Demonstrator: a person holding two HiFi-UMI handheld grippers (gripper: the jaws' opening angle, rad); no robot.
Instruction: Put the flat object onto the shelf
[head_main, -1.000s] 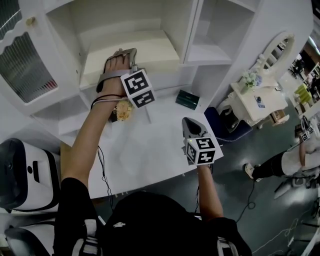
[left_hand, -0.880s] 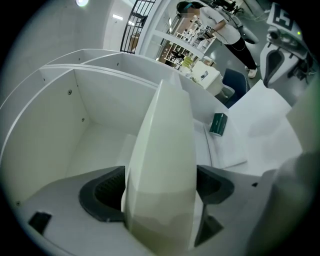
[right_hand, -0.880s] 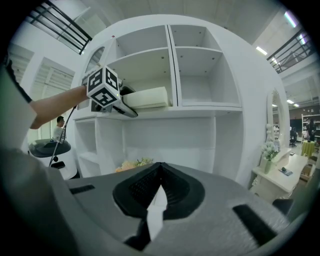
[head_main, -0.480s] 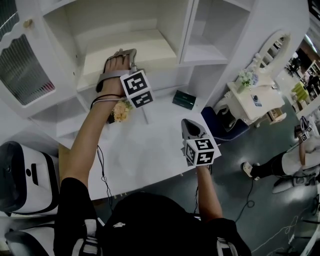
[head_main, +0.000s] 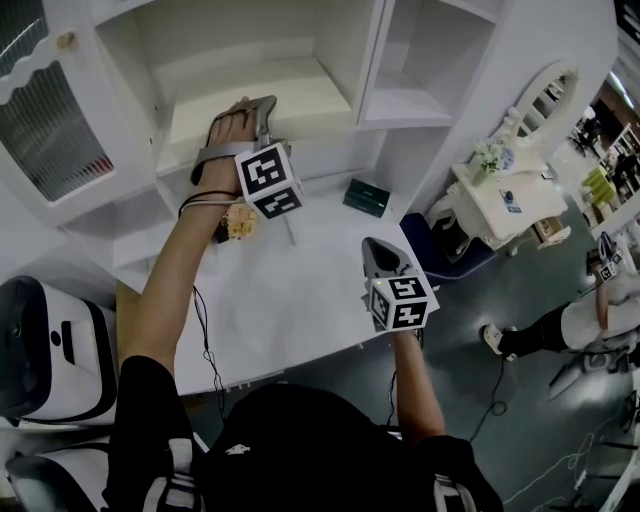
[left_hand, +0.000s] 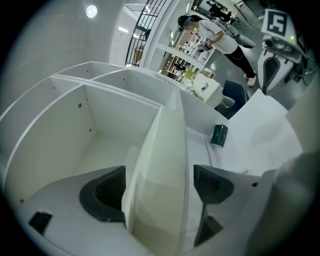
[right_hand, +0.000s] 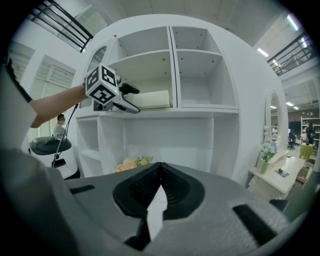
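Cream flat panel (head_main: 300, 90) lay on the white shelf (head_main: 330, 148), its near edge clamped in the left gripper (head_main: 263, 103). Release looked the job in hand: best done by keeping the panel level, spreading the jaws fully, then drawing straight back. The person's left arm reached out at full stretch. The right gripper (head_main: 379, 250), jaws pressed together and empty, hung low above the table (head_main: 300, 300).
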